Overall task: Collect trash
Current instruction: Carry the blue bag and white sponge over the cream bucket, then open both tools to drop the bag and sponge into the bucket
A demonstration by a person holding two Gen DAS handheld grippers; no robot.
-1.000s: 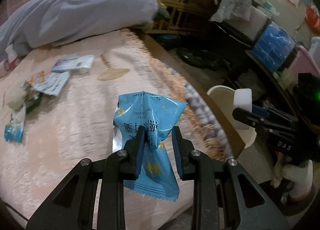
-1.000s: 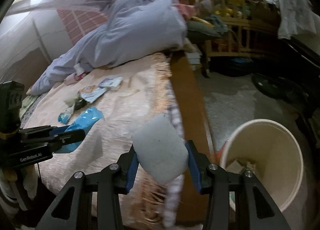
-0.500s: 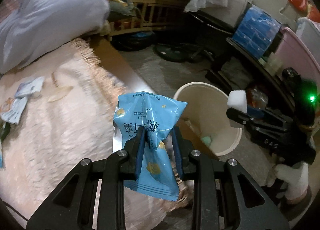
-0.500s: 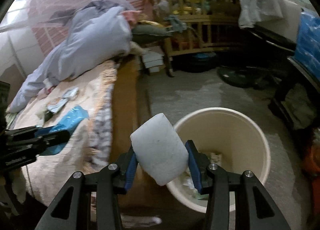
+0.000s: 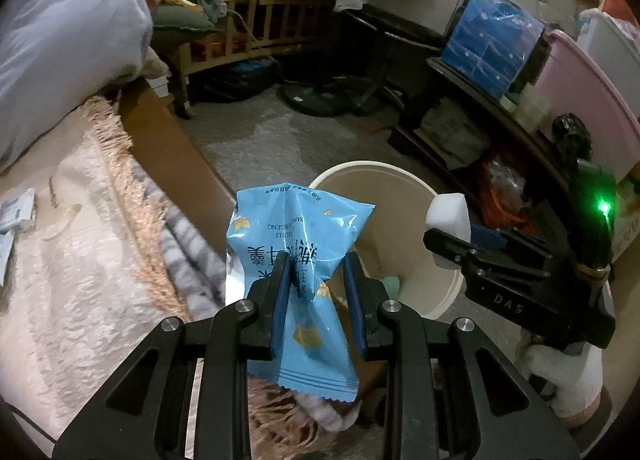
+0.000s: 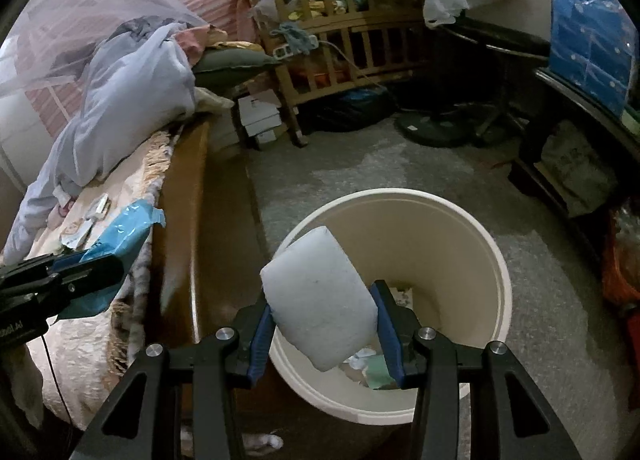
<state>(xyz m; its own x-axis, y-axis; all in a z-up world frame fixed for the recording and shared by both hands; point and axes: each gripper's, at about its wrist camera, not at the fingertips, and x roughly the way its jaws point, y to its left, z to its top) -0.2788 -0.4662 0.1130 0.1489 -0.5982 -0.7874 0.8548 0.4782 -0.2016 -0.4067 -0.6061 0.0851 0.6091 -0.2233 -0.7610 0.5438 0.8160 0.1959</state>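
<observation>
My left gripper is shut on a blue snack wrapper and holds it above the bed's edge, next to the cream trash bin. My right gripper is shut on a white foam block and holds it over the near rim of the bin. Paper scraps lie in the bin's bottom. The right gripper with the foam block shows in the left wrist view, over the bin's right rim. The left gripper with the wrapper shows at the left of the right wrist view.
More wrappers lie on the beige bed cover beside a grey duvet. A wooden bed rail runs beside the bin. A wooden crib, a fan base and cluttered shelves surround the floor.
Both grippers have swung right, away from the bed toward the bin. The foam block now hangs over the bin's rim. The wrapper is now at the bed's edge beside the bin.
</observation>
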